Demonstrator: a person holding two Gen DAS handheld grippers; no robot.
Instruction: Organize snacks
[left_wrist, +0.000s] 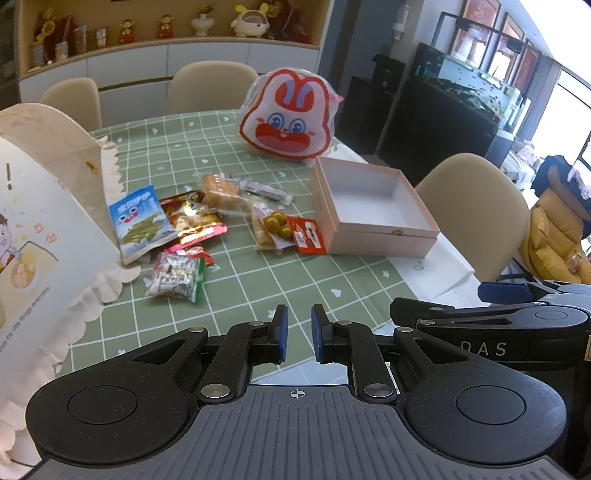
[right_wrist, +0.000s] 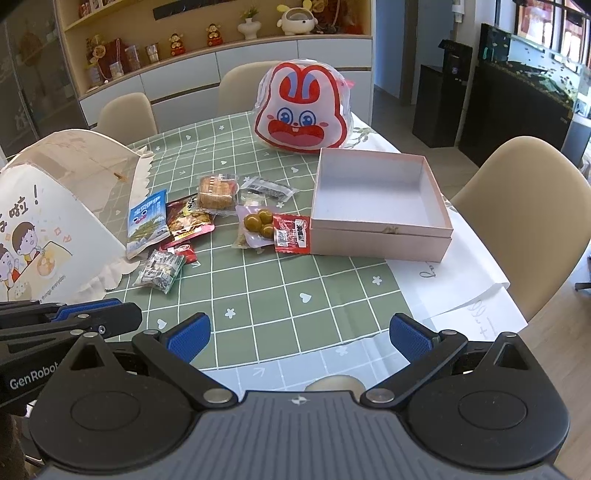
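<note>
Several snack packets lie on the green checked tablecloth: a blue packet, a red one, a wrapped cake, a packet of green plums, a small red packet and a silver-green one. To their right stands an open pink box with nothing in it. My left gripper hovers over the table's near edge, shut on nothing. My right gripper is beside it, open wide and holding nothing.
A rabbit-face bag stands behind the box. A large white cartoon-printed carton lies at the left, touching the blue packet. White paper hangs over the right table edge. Beige chairs surround the table.
</note>
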